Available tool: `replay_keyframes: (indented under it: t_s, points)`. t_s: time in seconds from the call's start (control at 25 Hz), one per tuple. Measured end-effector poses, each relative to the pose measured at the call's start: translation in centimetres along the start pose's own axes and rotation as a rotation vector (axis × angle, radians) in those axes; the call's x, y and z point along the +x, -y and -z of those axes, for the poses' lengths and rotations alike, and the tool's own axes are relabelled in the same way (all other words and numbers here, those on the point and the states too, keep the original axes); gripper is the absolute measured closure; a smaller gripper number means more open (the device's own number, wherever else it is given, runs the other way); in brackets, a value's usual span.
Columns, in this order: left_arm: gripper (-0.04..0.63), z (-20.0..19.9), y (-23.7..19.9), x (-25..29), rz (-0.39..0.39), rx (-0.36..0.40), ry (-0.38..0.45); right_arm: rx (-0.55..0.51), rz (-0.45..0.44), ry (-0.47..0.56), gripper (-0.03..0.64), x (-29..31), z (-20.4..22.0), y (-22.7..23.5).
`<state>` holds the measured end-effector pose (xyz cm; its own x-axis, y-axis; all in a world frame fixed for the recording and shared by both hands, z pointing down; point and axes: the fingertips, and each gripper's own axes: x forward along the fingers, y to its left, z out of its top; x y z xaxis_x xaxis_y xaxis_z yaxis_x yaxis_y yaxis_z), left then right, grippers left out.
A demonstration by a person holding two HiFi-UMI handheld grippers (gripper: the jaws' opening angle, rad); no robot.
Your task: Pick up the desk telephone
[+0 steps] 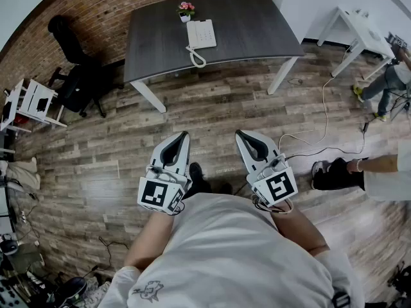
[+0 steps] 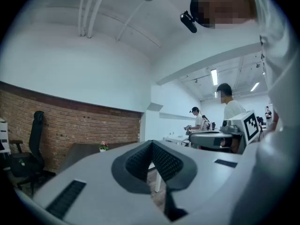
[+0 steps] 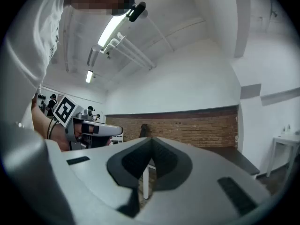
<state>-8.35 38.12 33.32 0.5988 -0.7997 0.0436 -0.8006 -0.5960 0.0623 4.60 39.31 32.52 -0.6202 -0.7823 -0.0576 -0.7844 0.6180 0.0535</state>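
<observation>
Closed left hand-held gripper [image 1: 184, 135], closed right hand-held gripper [image 1: 239, 134]

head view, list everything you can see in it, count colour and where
desk telephone: 1, white, on the table near its front edge, coiled cord at the edge
flower pot: 1, pink flowers in a white pot, on the table behind the telephone
table: 1, dark grey top, white legs, top centre
office chair: 1, black, left, by the brick wall
side table: 1, white, top right
shelf unit: 1, white, left edge
bystanders: 2, light clothes, right edge
floor: wood planks, brown-grey
left claw: 1, white and black, shut, empty, over the floor
right claw: 1, white and black, shut, empty, beside the left
</observation>
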Motion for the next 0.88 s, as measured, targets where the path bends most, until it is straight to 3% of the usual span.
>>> replay_keyframes:
  t_s: [0.72, 0.8, 0.88]
  points:
    - [0.567, 0.9, -5.2, 1.6, 0.017, -0.046, -0.015, 0.014, -0.019, -0.025, 0.611, 5.6, 0.9, -0.6]
    - [0.542, 1.1, -6.2, 1.9, 0.031, -0.048, -0.017, 0.039, -0.021, -0.033, 0.573, 6.9, 1.2, -0.9]
    - [0.471, 1.4, -7.4, 2.3, 0.052, -0.051, -0.016, 0.036, -0.013, -0.046, 0.506, 8.4, 1.8, -0.7]
